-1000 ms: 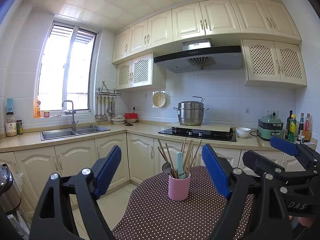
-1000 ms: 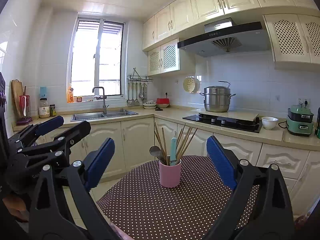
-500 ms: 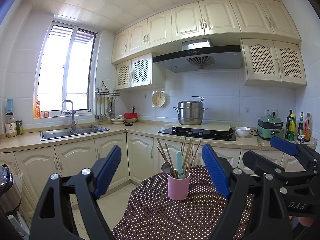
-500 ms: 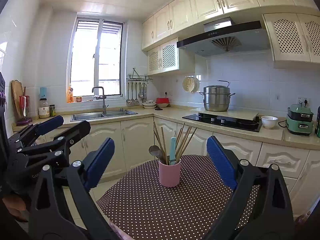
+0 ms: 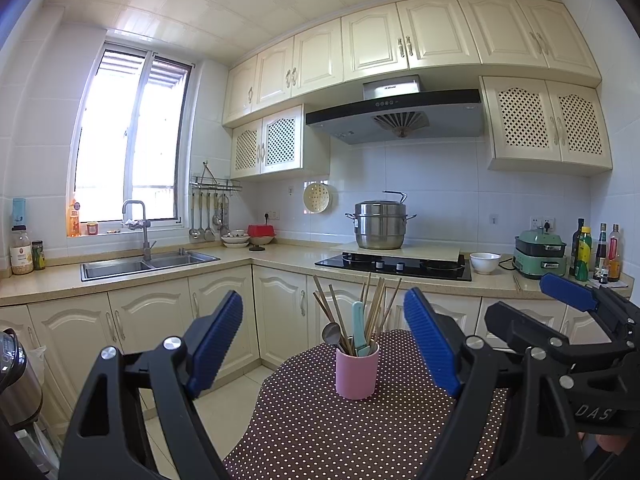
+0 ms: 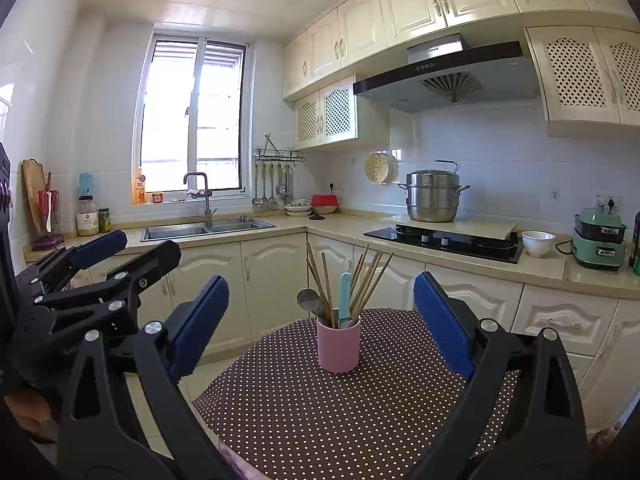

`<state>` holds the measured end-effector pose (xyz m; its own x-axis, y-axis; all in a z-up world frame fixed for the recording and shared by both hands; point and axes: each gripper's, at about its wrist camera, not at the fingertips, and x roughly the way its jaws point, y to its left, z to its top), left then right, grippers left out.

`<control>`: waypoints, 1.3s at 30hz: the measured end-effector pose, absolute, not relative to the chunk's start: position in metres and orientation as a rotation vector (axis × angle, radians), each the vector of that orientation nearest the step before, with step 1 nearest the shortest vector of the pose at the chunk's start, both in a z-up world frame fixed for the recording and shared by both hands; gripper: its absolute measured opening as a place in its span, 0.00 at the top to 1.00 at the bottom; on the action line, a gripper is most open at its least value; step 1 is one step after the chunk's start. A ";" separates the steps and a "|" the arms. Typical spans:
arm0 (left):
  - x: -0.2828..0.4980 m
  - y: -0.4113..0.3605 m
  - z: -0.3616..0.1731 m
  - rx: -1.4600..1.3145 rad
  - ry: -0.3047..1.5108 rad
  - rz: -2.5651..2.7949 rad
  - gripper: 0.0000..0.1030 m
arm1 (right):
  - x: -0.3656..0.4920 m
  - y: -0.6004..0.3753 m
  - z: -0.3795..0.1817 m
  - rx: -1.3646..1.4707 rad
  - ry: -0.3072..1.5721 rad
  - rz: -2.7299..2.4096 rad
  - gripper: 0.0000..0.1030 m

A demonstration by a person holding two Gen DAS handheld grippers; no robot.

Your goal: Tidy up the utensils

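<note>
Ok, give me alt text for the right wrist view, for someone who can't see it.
The open right gripper frames a pink cup of chopsticks, a spoon and a teal-handled utensil, standing on a polka-dot table. The left gripper sits left; kitchen counters behind.

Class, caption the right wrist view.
Open right gripper faces a pink utensil cup on the polka-dot table.

Left gripper (image 5: 323,338) held level, blue pads (image 5: 216,336) spread wide, gripping nothing. Right gripper (image 6: 320,320) just beside the left gripper, level, likewise spread wide, holding nothing.
</note>
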<state>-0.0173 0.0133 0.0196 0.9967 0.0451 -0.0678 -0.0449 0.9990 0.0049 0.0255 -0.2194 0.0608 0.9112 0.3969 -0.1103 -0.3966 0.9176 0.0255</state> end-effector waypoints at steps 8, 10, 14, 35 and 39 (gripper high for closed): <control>-0.017 0.014 0.019 0.007 0.068 0.042 0.21 | 0.026 -0.220 0.060 0.002 0.116 0.408 0.10; -0.017 0.013 0.019 0.009 0.068 0.044 0.21 | 0.026 -0.221 0.060 0.003 0.117 0.408 0.10; -0.017 0.015 0.019 0.009 0.071 0.042 0.21 | 0.025 -0.224 0.056 0.004 0.119 0.405 0.10; -0.016 0.018 0.019 0.012 0.077 0.039 0.21 | 0.025 -0.227 0.054 0.004 0.121 0.405 0.10; -0.015 0.018 0.019 0.013 0.077 0.038 0.21 | 0.027 -0.227 0.053 0.005 0.121 0.404 0.10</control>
